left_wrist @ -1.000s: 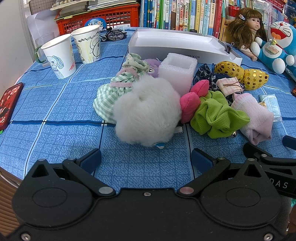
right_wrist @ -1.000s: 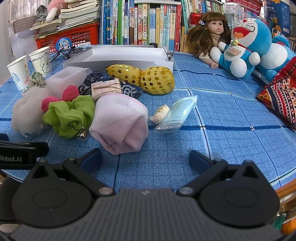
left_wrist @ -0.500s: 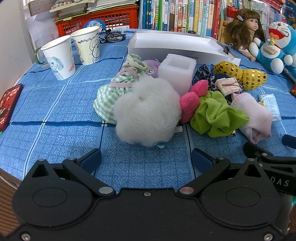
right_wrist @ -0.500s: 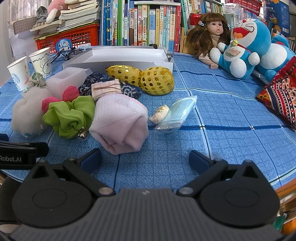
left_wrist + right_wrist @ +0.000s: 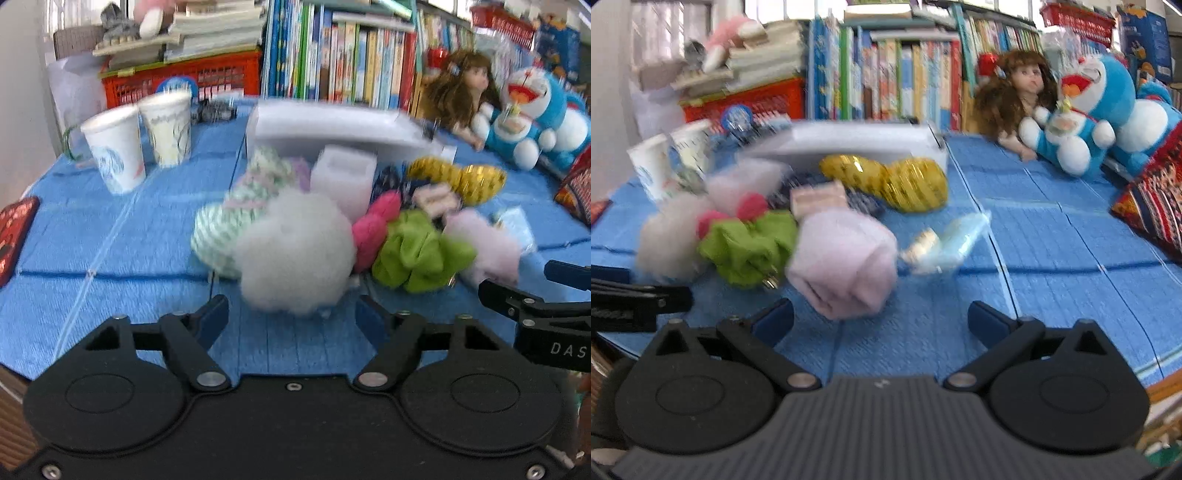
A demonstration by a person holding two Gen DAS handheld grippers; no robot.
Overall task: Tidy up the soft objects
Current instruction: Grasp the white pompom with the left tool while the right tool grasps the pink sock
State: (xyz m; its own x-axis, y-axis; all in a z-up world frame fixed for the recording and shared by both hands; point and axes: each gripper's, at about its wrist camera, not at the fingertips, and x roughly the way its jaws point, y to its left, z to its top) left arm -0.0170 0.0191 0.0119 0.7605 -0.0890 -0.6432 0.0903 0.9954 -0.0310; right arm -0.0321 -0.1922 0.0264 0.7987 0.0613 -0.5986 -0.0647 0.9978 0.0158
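Note:
A heap of soft things lies on the blue cloth: a white fluffy ball (image 5: pixel 295 254), a green checked cloth (image 5: pixel 229 221), a pink pouch (image 5: pixel 373 225), a green scrunchie (image 5: pixel 417 254), a pink rolled towel (image 5: pixel 846 262) and a gold sequin pouch (image 5: pixel 901 181). My left gripper (image 5: pixel 291 317) is open and empty, just short of the fluffy ball. My right gripper (image 5: pixel 881 321) is open and empty, just short of the pink towel. A white tray (image 5: pixel 332 125) stands behind the heap.
Two paper cups (image 5: pixel 140 140) stand at the left. A foam block (image 5: pixel 343 173) sits behind the ball. A doll (image 5: pixel 1019 96) and a blue plush cat (image 5: pixel 1097 114) lean at the back right before books. A wrapped mask (image 5: pixel 953 240) lies right of the towel.
Both grippers have moved forward towards the heap and tilted up, so the views are blurred. The fluffy ball and the pink towel sit closer to the open fingers. Nothing on the table moved.

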